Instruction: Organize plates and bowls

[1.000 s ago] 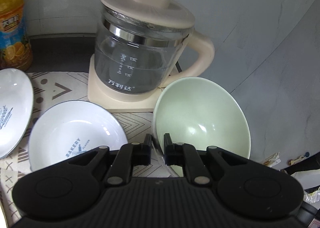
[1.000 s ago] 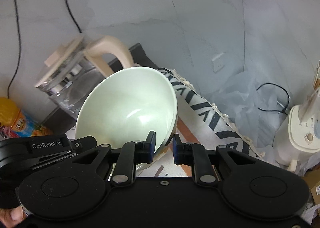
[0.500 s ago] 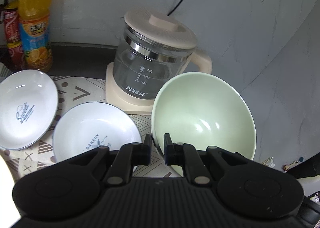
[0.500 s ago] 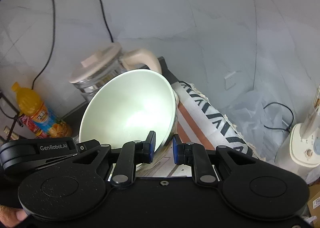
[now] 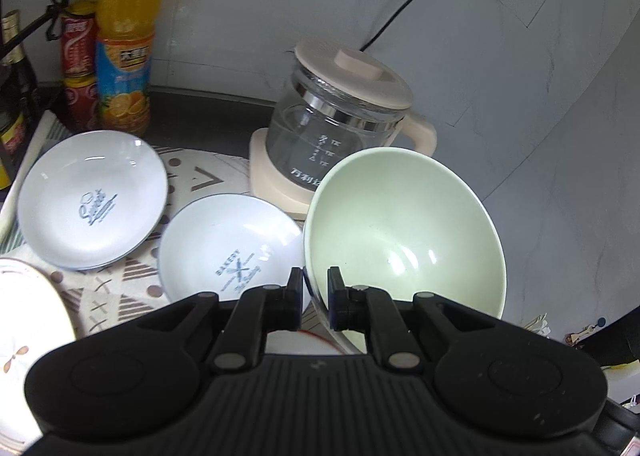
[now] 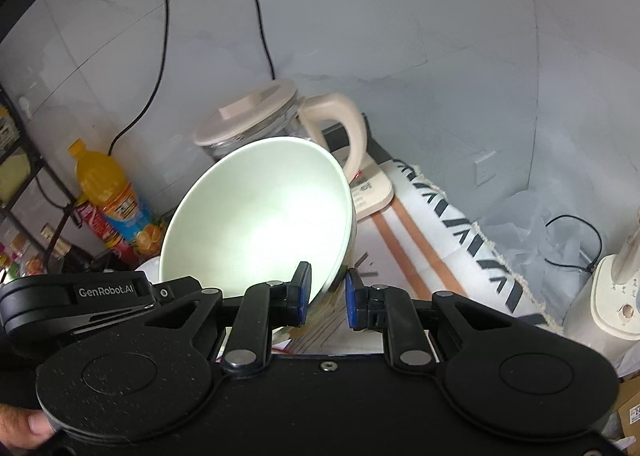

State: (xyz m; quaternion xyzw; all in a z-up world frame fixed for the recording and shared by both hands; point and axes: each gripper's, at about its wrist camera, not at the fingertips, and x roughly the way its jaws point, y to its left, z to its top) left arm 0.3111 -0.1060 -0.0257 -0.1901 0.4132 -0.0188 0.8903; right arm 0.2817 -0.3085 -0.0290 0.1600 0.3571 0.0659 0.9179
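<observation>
A pale green bowl hangs tilted above the patterned mat, held by its rim from two sides. My left gripper is shut on the near left part of the rim. My right gripper is shut on the rim's lower right edge, with the green bowl leaning away from it. Two white plates lie on the mat: a printed one at the left and a "BAKERY" one just left of the bowl. A third, patterned plate shows at the lower left edge.
A glass kettle with a cream lid stands on its base behind the bowl. An orange juice bottle and red cans stand at the back left by a rack. A white appliance and cables sit beyond the table's right edge.
Both grippers have risen and drawn back from the kettle with the green bowl between them. More of the plates, the bottle and the cans have come into view.
</observation>
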